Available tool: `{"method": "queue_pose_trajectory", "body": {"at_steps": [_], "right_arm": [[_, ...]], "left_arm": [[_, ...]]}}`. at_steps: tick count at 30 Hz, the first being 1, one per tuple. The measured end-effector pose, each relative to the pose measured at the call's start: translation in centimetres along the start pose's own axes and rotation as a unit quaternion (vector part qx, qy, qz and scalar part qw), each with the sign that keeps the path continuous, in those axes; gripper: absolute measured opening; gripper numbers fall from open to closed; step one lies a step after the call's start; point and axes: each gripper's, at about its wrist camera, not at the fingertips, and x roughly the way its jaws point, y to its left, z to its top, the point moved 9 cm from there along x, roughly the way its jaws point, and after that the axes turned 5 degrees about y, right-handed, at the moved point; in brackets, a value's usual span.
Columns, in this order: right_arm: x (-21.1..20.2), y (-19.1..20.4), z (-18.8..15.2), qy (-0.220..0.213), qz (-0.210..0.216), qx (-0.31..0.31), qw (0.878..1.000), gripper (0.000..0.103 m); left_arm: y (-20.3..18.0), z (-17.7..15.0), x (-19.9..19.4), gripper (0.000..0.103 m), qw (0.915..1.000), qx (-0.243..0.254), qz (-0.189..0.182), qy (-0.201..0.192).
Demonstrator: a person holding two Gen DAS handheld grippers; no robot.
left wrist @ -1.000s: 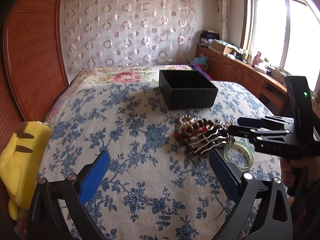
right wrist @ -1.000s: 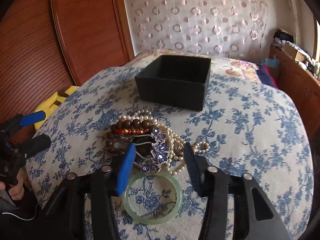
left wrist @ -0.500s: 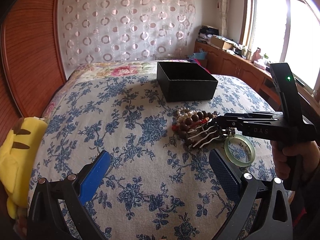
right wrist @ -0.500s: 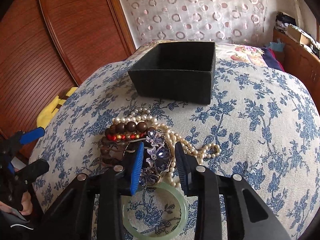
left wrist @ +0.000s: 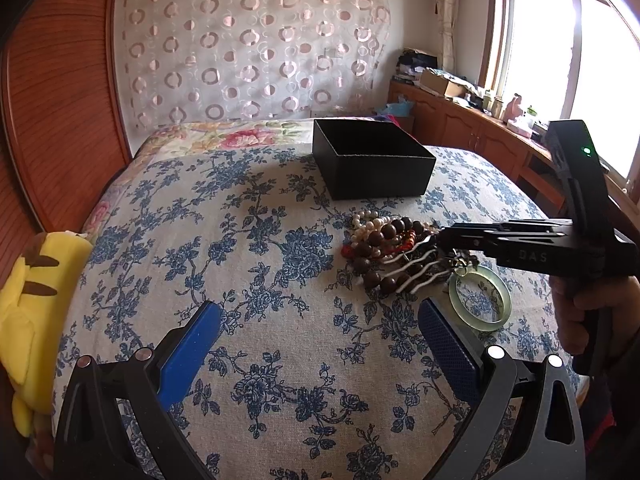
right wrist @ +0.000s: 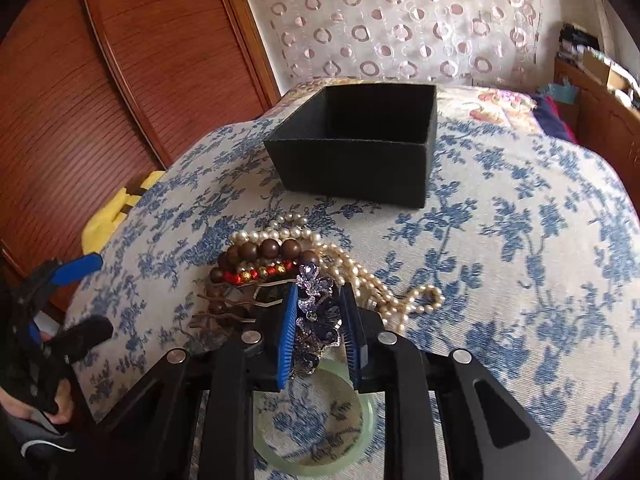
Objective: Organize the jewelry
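A heap of jewelry lies on the blue-flowered bedspread: a pearl necklace [right wrist: 360, 268], a brown bead bracelet [right wrist: 272, 248], a green jade bangle [right wrist: 320, 456] and a purple jewelled hair comb [right wrist: 316, 312]. My right gripper [right wrist: 319, 296] is shut on the comb's purple flower, low over the heap; it also shows in the left wrist view [left wrist: 444, 236]. My left gripper [left wrist: 320, 320] is open and empty, near the front edge, left of the heap [left wrist: 396, 256]. An open black box [right wrist: 356, 152] stands beyond the heap, also in the left wrist view [left wrist: 372, 160].
A yellow plush toy [left wrist: 28, 308] lies at the bed's left edge. A wooden headboard [right wrist: 120, 80] runs along the left. Wooden cabinets [left wrist: 460, 128] with clutter stand at the right under a window.
My right gripper has closed on the purple hair comb and moved forward over the heap. My left gripper has stayed open and nearly still.
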Motion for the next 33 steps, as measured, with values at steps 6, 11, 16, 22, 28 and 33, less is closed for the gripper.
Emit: {"method": "queue_pose_trajectory", "body": {"at_steps": [6, 11, 16, 22, 28, 33], "right_arm": [[-2.5, -1.2, -0.4, -0.022, -0.024, -0.008, 0.999, 0.024], [-4.2, -2.4, -0.7, -0.037, -0.051, -0.014, 0.998, 0.024], [-5.3, -4.0, -1.2, -0.044, -0.059, -0.004, 0.997, 0.024], [-5.8, -5.3, -1.9, -0.048, -0.065, 0.009, 0.997, 0.024], [-5.8, -5.8, -2.3, -0.050, -0.063, 0.016, 0.997, 0.024], [-5.8, -5.8, -2.3, -0.049, -0.062, 0.017, 0.997, 0.024]], "left_arm": [[-0.4, -0.2, 0.5, 0.096, 1.0000, 0.003, -0.004, 0.007], [-1.5, -0.1, 1.1, 0.096, 0.9996, 0.016, -0.018, 0.015], [-3.0, 0.9, 1.9, 0.096, 0.9975, 0.035, -0.059, 0.019], [-5.7, 2.4, 3.3, 0.069, 0.9920, 0.059, -0.107, 0.031], [-7.0, 3.3, 5.7, 0.039, 0.9881, 0.062, -0.129, 0.057], [-7.1, 3.8, 7.3, 0.035, 0.9888, 0.067, -0.114, 0.069]]}}
